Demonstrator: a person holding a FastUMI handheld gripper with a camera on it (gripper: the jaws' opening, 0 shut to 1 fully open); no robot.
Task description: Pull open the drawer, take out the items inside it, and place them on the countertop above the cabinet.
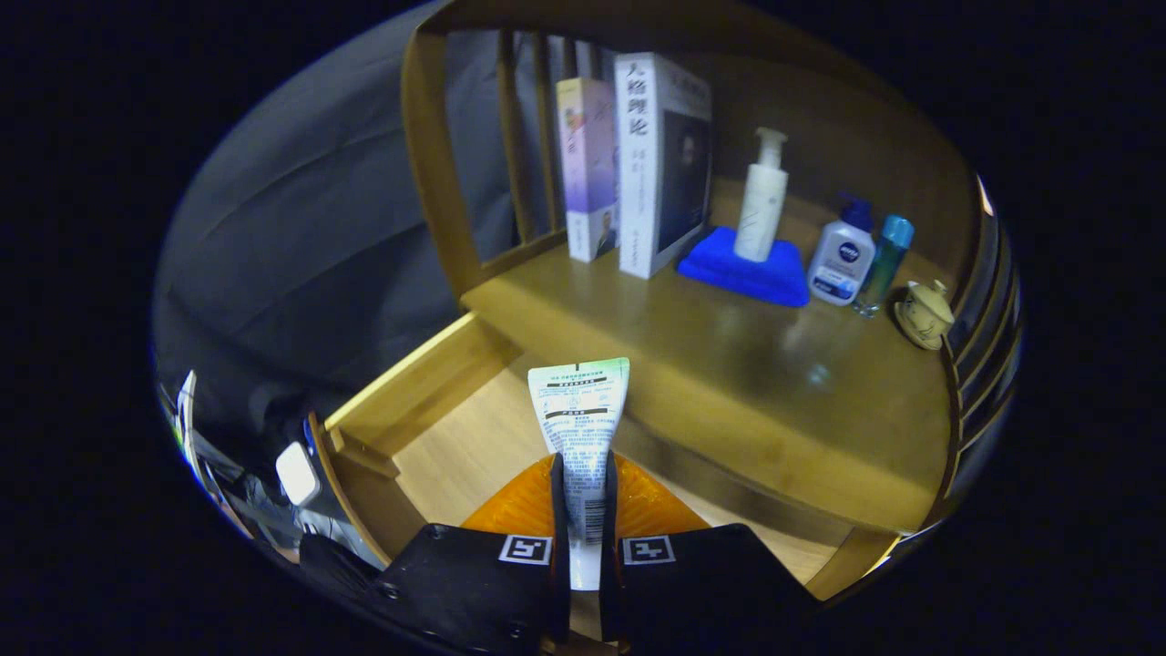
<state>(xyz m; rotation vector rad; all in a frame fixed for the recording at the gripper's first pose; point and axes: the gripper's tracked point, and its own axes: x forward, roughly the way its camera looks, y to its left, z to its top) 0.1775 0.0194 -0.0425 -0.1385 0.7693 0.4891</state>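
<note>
Between the two fingers sits the tube [580,437], and the gripper [583,510] is clamped on it from both sides, the crimped flat end sticking out ahead toward the countertop [729,364]. It hangs above the open drawer [428,387], not yet over the top surface. That tube looks light and soft-walled, plastic and a bit slick, so I'd judge a hard squeeze could buckle it or let it pivot. The hold sits on the lower body, which seems sensible; the thin flat end would flex too much.

Down in the drawer, pale wood floor is showing beside the fingers, and I can't make out anything else lying in there, though the fingers hide part of it.

Up on the countertop it's busier: two books [638,164] standing at the back, a blue cloth [729,269] with a white pump bottle [761,196] standing on it, then a squat bottle [843,255] and a slim teal bottle [885,260] side by side, and a small lidded pot [925,314] near the rail. Bare wood in front of the cloth looks like the landing spot.
</note>
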